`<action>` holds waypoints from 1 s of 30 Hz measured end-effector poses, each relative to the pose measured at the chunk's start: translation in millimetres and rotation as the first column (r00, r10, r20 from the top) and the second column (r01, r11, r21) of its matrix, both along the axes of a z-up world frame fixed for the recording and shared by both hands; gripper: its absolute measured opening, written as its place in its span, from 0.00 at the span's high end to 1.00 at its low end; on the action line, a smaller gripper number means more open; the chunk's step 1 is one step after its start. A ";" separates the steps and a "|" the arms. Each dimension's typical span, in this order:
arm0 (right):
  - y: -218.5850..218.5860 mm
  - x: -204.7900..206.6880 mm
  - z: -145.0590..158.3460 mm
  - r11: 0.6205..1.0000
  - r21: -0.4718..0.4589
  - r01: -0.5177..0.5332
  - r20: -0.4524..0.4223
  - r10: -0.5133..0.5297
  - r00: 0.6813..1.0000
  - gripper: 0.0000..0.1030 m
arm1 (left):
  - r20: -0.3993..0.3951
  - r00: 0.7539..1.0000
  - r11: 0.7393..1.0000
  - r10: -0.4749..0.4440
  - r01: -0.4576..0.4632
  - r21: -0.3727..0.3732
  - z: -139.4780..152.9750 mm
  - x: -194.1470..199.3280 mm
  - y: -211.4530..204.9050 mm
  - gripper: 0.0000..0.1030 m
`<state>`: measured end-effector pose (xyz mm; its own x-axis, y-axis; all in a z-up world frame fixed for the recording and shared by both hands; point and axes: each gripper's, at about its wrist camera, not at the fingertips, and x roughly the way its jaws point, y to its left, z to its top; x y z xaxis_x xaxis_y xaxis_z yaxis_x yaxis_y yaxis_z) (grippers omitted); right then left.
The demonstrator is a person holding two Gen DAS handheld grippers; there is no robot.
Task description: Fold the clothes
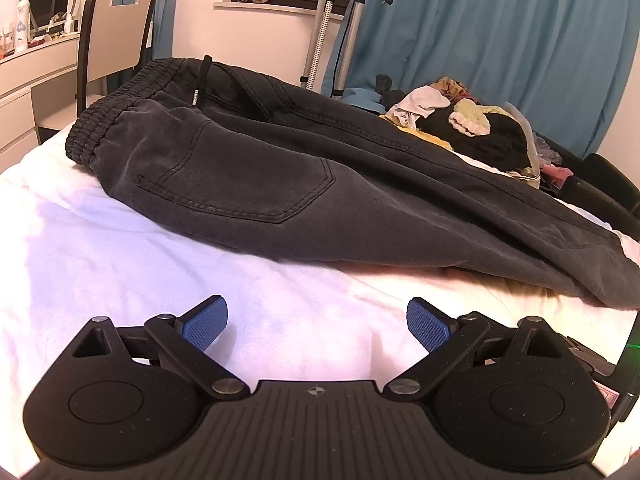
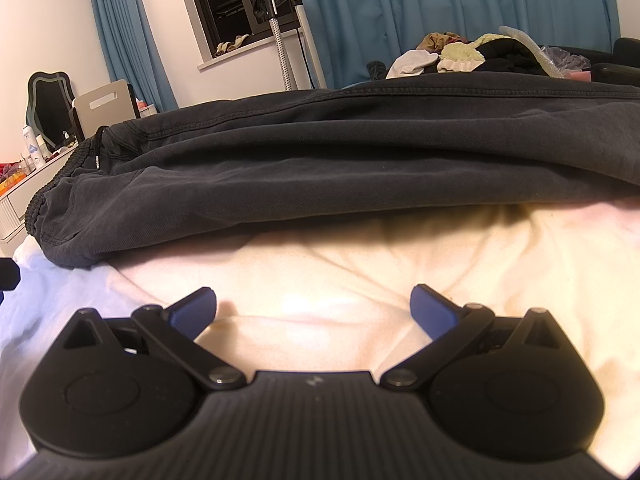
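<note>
Dark grey trousers with an elastic waistband and a drawstring lie across the white bed, folded lengthwise, waistband at the far left and legs running right. The same trousers fill the middle of the right wrist view. My left gripper is open, low over the bare sheet, a short way in front of the back-pocket area. My right gripper is open too, hovering over the sheet just short of the trousers' near edge. Nothing is between either pair of blue pads.
A pile of mixed clothes sits at the far right of the bed behind the trousers. A chair and white dresser stand at the left. A garment steamer stand and blue curtains are behind the bed.
</note>
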<state>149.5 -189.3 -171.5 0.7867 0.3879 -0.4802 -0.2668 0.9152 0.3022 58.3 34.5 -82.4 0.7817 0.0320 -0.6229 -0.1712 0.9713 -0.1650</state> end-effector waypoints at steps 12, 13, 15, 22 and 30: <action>0.8 0.1 0.0 1.000 0.002 0.001 0.001 -0.001 1.000 0.00 | 0.024 0.999 0.999 -0.021 0.021 0.031 5.7 -0.1 -6.9 0.05; 0.8 0.0 -0.1 1.000 0.003 0.001 0.002 -0.001 1.000 0.00 | 0.027 0.999 0.999 -0.025 0.024 0.034 6.0 0.3 -7.7 0.05; 0.9 -0.1 -0.1 1.000 0.006 0.001 0.003 -0.001 1.000 0.00 | 0.026 0.999 0.999 -0.032 0.031 0.036 4.8 2.5 -8.5 0.05; 0.1 0.0 -1.0 1.000 0.016 0.000 0.011 0.000 1.000 0.00 | 0.024 0.998 0.998 -0.055 0.054 0.042 0.6 10.4 -11.2 0.05; 11.9 7.8 0.3 0.998 -0.058 0.001 -0.005 -0.002 1.000 0.00 | 0.042 0.994 0.995 -0.100 0.100 0.015 0.2 10.4 -13.8 0.05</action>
